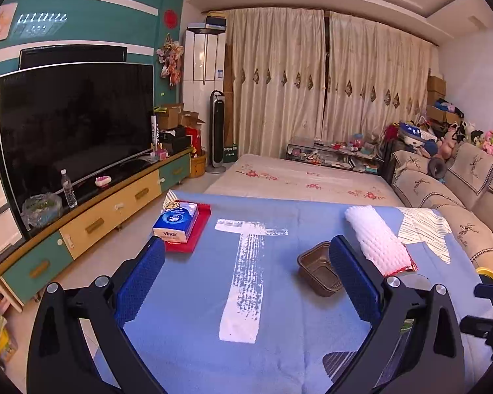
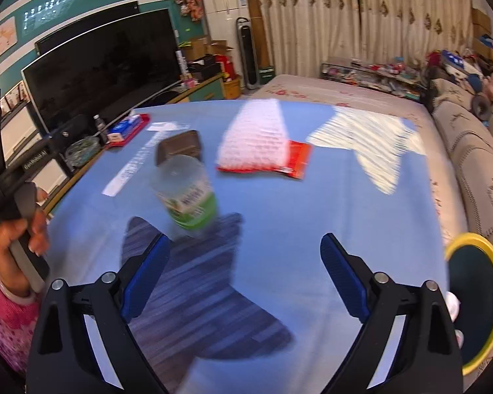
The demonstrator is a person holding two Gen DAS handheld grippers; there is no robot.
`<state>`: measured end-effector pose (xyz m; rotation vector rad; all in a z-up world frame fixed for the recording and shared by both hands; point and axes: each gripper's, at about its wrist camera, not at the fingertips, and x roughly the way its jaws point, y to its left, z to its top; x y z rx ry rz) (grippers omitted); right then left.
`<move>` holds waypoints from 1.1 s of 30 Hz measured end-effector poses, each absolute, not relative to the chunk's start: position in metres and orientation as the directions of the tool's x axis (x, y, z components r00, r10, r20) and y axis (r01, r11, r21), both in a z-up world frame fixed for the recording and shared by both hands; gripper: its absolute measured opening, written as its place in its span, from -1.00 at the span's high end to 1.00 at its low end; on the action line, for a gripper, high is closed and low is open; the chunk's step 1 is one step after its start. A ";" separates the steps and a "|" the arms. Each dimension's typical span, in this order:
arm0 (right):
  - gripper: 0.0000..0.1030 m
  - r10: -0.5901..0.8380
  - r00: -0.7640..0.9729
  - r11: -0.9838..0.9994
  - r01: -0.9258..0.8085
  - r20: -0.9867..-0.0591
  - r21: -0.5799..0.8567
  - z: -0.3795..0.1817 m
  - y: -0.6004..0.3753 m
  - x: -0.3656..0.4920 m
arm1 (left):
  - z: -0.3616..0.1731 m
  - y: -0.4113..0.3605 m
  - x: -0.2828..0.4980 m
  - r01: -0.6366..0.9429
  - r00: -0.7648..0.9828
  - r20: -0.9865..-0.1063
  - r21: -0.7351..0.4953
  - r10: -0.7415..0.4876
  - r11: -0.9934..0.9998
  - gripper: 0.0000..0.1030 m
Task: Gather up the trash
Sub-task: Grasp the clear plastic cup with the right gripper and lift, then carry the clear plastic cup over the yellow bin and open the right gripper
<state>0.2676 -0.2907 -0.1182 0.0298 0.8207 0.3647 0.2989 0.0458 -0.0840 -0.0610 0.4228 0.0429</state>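
On the blue cloth table (image 1: 187, 328) lie a small brown plastic tray (image 1: 315, 272) and a white foam net sleeve (image 1: 374, 239) on top of a red wrapper (image 1: 409, 262). My left gripper (image 1: 246, 282) hovers open above the table, its right finger beside the brown tray, holding nothing. In the right wrist view, a clear plastic cup with a green label (image 2: 189, 197) stands blurred just ahead of my left finger. Behind it are the brown tray (image 2: 180, 149), the foam sleeve (image 2: 253, 138) and the red wrapper (image 2: 297, 161). My right gripper (image 2: 245, 275) is open and empty.
A blue tissue pack (image 1: 176, 221) rests on a red tray (image 1: 197, 233) at the table's far left corner. A yellow-rimmed bin (image 2: 476, 295) stands at the table's right edge. A white T mark (image 1: 246, 272) crosses the cloth. A hand (image 2: 13, 239) holds the left gripper's handle.
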 end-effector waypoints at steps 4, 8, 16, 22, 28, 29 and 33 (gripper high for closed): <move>-0.71 0.362 0.604 0.920 -0.356 -0.710 0.165 -0.124 -0.257 0.284 | -0.089 0.049 0.292 -0.076 0.922 -0.385 -0.075 0.041 0.994 -0.90; -0.71 0.321 0.605 0.926 -0.363 -0.729 0.108 -0.134 -0.232 0.300 | -0.094 0.051 0.291 -0.076 0.915 -0.402 -0.124 0.020 0.989 -0.90; -0.15 0.328 0.585 0.931 -0.334 -0.742 0.148 -0.146 -0.231 0.318 | -0.105 0.043 0.298 -0.053 0.901 -0.434 -0.118 -0.004 0.992 -0.90; -0.07 0.354 0.579 0.922 -0.348 -0.734 0.170 -0.143 -0.231 0.314 | -0.109 0.037 0.300 -0.037 0.902 -0.431 -0.100 -0.010 0.994 -0.90; -0.07 0.357 0.621 0.927 -0.326 -0.698 0.184 -0.122 -0.254 0.297 | -0.114 0.038 0.304 -0.035 0.893 -0.451 -0.106 -0.017 0.994 -0.90; -0.07 0.348 0.630 0.932 -0.311 -0.694 0.185 -0.119 -0.263 0.294 | -0.115 0.037 0.304 -0.033 0.891 -0.453 -0.107 -0.019 0.994 -0.90; -0.07 0.289 0.670 0.956 -0.244 -0.684 0.165 -0.112 -0.301 0.283 | -0.116 0.033 0.304 -0.029 0.890 -0.455 -0.094 -0.017 0.995 -0.90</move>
